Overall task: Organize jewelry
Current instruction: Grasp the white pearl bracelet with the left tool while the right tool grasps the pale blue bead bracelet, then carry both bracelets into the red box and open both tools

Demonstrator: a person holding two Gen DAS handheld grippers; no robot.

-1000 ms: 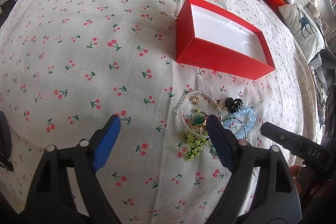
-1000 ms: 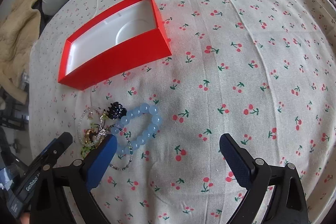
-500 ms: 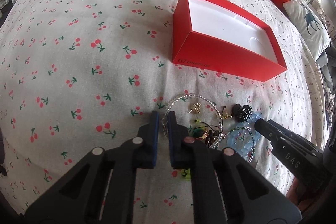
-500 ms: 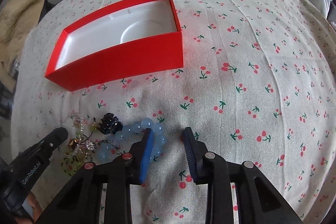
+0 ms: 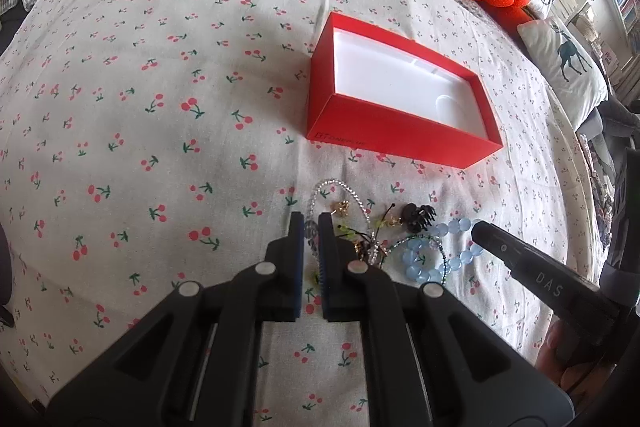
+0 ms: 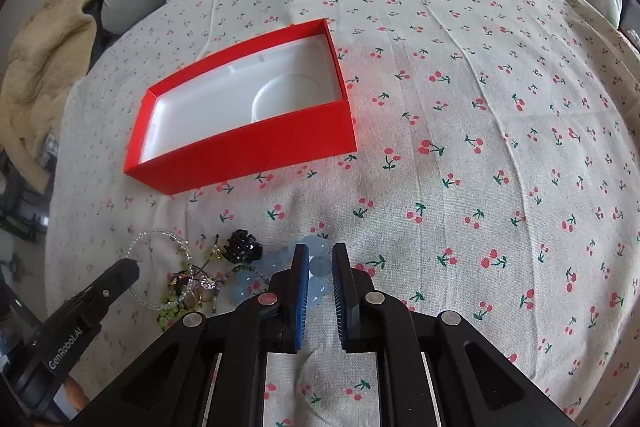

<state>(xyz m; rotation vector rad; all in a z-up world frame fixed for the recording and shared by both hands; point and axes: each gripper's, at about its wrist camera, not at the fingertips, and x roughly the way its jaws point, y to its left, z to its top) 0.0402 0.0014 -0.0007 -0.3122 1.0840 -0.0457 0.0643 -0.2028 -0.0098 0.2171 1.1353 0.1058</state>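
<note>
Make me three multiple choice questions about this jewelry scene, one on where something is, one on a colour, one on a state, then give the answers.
1. Where is the jewelry pile relative to the red box?
A. inside it
B. on the sheet, nearer the camera
C. behind it

2. What colour is the box's lining?
A. white
B. black
C. yellow

3. What are the right gripper jaws doing?
A. wide open over bare cloth
B. closed around the blue bead bracelet
C. gripping the box wall

Answers: 1 B, the pile lies on the cherry-print sheet in front of the box. 2 A, the interior shows white. 3 B, blue beads sit between the nearly shut jaws.
</note>
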